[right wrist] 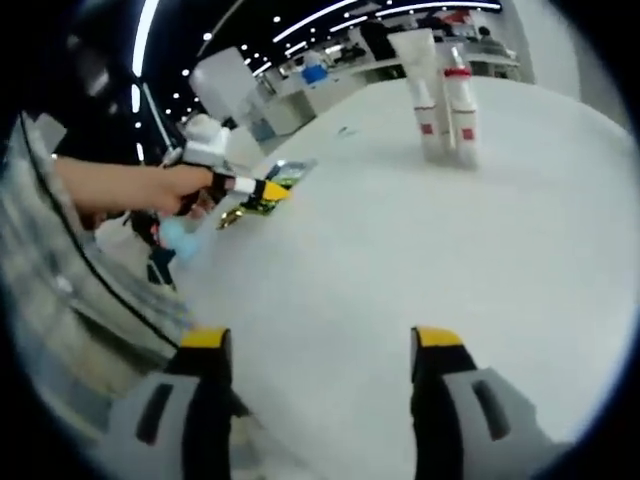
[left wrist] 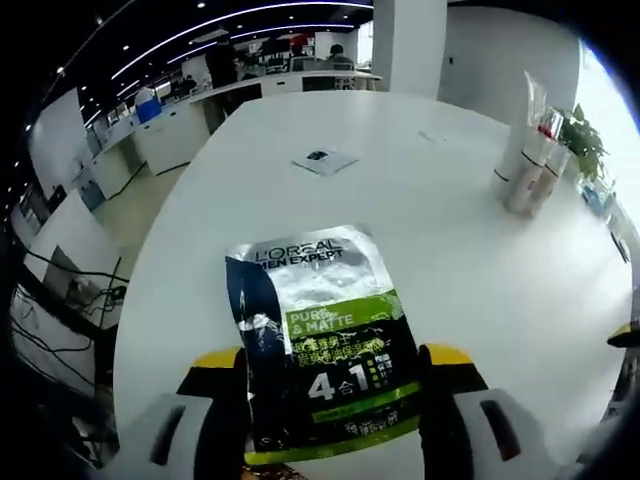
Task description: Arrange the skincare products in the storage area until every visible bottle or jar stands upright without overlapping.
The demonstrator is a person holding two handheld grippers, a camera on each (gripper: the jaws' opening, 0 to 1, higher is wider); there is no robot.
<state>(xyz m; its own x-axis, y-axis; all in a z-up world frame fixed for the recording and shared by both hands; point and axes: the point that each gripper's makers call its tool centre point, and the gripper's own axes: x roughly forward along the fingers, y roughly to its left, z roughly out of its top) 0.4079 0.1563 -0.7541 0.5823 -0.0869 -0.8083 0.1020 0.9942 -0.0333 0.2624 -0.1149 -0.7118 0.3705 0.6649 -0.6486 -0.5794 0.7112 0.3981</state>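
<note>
Between the left gripper jaws, sachet lies lengthwise, pointing away.

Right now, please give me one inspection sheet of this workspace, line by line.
Surface: white table, mostly bare.
Job's things: L'Oreal sachet between the left gripper's jaws, which seem shut on it; two white tubes upright, side by side, far end.
Clutter: small flat packet mid-table.
Grippers: right gripper open, holding nothing; a hand holds the left one.
Cables: dark cables on the floor beside the table.
Surroundings: office counters, potted plant, ceiling light strips.
</note>
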